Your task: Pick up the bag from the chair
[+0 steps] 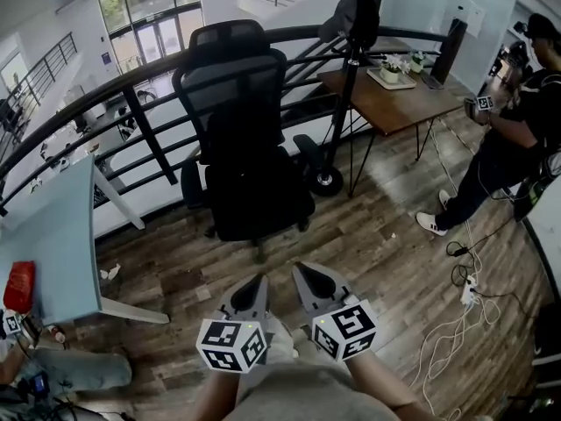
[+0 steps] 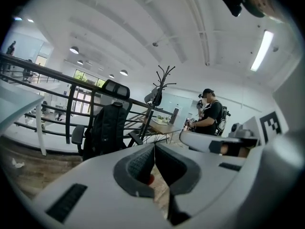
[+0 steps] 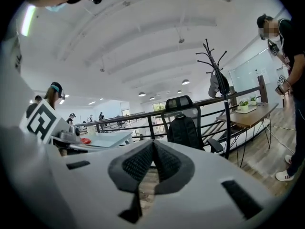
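Observation:
A black bag (image 1: 252, 169) stands upright on the seat of a black office chair (image 1: 230, 64), leaning on its backrest, in the middle of the head view. Both grippers are low in that view, short of the chair, side by side and pointing at it. My left gripper (image 1: 259, 281) is shut with nothing between its jaws; my right gripper (image 1: 300, 270) is shut and empty too. In the left gripper view the bag (image 2: 108, 128) sits left of the closed tips (image 2: 154, 149). In the right gripper view the bag (image 3: 185, 130) is right of the closed tips (image 3: 153, 144).
A dark railing (image 1: 105, 103) runs behind the chair. A light blue table (image 1: 53, 235) with a red item (image 1: 19, 286) stands at the left. A coat stand (image 1: 355, 77) and wooden desk (image 1: 394, 103) are at the right rear. A person (image 1: 517, 139) stands far right; cables (image 1: 465, 296) lie on the floor.

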`<state>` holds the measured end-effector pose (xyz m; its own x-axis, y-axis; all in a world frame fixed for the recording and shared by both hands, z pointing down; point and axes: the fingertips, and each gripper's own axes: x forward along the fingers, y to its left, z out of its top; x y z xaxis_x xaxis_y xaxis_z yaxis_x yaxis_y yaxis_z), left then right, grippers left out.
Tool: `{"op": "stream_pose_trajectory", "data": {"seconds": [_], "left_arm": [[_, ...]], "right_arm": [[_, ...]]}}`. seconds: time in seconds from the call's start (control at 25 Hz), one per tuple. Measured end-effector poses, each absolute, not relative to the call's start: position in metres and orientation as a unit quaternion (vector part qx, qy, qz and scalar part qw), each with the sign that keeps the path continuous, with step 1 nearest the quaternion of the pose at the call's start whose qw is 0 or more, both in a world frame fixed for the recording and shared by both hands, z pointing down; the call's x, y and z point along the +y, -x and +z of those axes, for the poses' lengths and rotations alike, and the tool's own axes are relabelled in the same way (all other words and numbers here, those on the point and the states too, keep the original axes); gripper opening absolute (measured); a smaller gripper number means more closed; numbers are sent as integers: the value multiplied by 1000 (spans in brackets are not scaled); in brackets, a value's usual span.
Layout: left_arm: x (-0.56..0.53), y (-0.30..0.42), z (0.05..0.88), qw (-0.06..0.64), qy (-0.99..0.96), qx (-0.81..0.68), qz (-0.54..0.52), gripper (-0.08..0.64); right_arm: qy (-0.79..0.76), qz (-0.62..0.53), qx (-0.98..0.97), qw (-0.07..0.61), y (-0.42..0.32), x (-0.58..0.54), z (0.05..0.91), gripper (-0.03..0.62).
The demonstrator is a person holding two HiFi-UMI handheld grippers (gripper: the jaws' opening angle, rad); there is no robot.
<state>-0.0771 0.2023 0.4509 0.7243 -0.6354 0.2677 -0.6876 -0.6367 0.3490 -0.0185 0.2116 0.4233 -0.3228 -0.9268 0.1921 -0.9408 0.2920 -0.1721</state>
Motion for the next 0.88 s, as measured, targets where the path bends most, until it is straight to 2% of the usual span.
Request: {"op": "stream_pose_trajectory", "data": {"seconds": [0.88], "left_arm": [[9,66,448,235,-903,-354,64,3]], "right_arm": [[-563,126,-815,42,19,13,414,2]]}}
